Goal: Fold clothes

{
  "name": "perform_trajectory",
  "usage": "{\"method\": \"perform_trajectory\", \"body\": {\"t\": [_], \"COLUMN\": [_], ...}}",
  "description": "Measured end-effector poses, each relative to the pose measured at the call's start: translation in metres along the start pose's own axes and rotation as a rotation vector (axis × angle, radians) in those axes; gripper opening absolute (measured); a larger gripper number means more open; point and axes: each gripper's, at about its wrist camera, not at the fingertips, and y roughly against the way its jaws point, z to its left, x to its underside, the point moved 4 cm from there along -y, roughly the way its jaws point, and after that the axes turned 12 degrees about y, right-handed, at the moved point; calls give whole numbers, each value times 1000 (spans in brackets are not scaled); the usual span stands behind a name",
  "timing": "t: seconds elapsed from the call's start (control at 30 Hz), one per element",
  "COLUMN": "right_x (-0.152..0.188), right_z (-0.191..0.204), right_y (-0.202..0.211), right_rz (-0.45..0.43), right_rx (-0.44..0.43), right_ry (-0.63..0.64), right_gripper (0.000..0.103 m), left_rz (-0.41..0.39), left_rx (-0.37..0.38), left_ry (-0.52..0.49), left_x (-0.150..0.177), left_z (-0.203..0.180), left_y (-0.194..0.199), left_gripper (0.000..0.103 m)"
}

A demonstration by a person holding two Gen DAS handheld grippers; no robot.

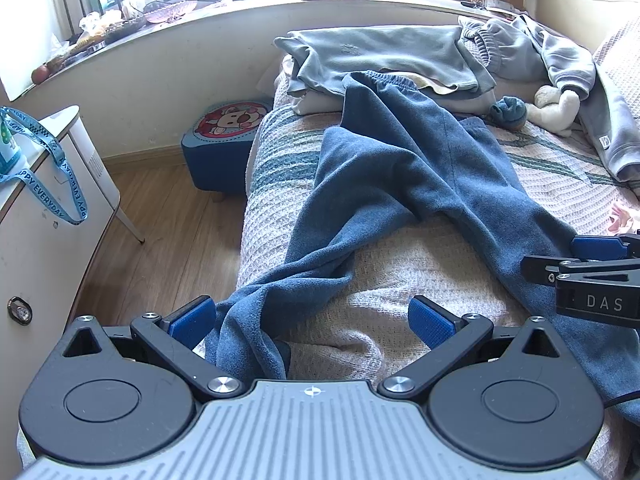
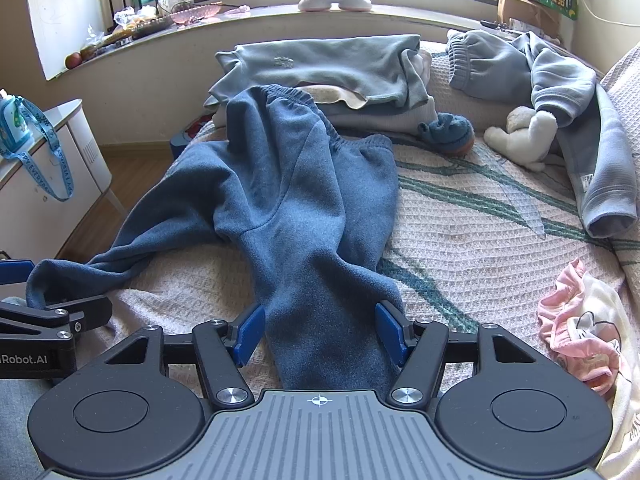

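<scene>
Blue trousers [image 2: 304, 200]: one
Folded pile [image 2: 320, 76]: one
Grey sweatshirt [image 2: 560, 80]: one
Plush toys [image 2: 524, 136]: one
Grippers [image 2: 320, 332]: two

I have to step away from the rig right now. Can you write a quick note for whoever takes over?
Left gripper: open, one leg cuff of the blue sweatpants between its pads, not pinched.
Right gripper: open, straddling the other leg.
Sweatpants lie unfolded on the bed, waistband against the folded stack.
Done: that stack.
Left: sweatpants, grey hoodie, pink garment.
</scene>
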Motion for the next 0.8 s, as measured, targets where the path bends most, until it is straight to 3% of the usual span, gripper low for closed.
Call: {"method": "perform_trajectory", "body": {"t": [0.8], "right_x": [2], "right_z": [-1], "right_y": [0], "right_rz": [4], "right_rx": [0], "right_ry": [-4], "right_gripper": [62], "left_rz": [3], "left_rx": [2], "left_ry": [-5], "left_x": [1], "left_z": [-1], "left_y": [0], "left_gripper": [103]}}
